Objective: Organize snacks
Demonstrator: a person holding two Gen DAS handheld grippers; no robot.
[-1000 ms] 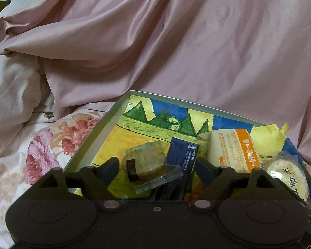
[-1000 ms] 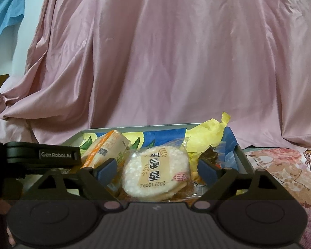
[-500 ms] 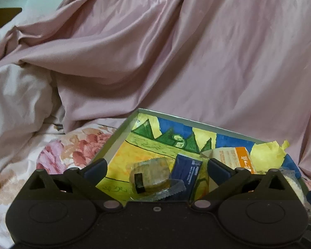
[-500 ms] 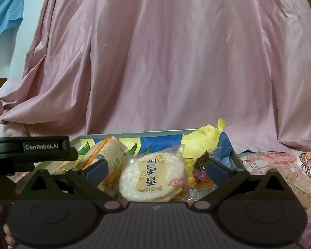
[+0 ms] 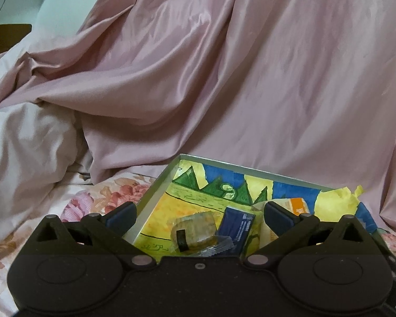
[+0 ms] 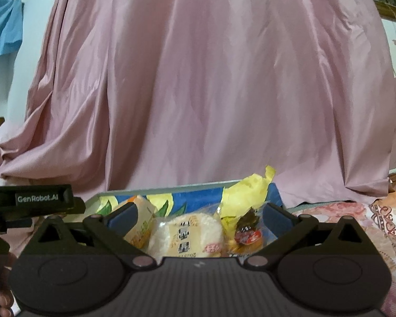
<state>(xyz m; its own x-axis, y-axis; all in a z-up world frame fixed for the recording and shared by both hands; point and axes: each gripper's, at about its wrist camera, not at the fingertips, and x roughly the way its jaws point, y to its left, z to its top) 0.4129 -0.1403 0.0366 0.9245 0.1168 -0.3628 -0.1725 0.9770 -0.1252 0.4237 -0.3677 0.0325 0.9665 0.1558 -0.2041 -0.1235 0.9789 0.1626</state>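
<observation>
A shallow box (image 5: 159, 182) lined with a yellow, green and blue drawing lies on the bed and holds the snacks. In the left wrist view a clear-wrapped cake (image 5: 194, 228) and a dark blue packet (image 5: 237, 225) lie between the fingers of my open left gripper (image 5: 199, 215), with an orange-and-cream packet (image 5: 294, 204) behind. In the right wrist view the box (image 6: 198, 186) holds a round rice cracker pack (image 6: 187, 233), a small red-and-black sweet (image 6: 246, 231) and the orange-and-cream packet (image 6: 138, 220). My right gripper (image 6: 199, 216) is open above them, holding nothing.
Pink satin cloth (image 5: 224, 79) hangs behind the box. A floral bedsheet (image 5: 97, 200) spreads on the left, and the floral bedsheet (image 6: 356, 216) continues on the right. The other gripper's body (image 6: 37, 200) sits at the left of the right wrist view, with a hand (image 6: 2, 298) below.
Both grippers have drawn back and up from the box, so the snacks sit lower and smaller in each view. Both stay open and empty.
</observation>
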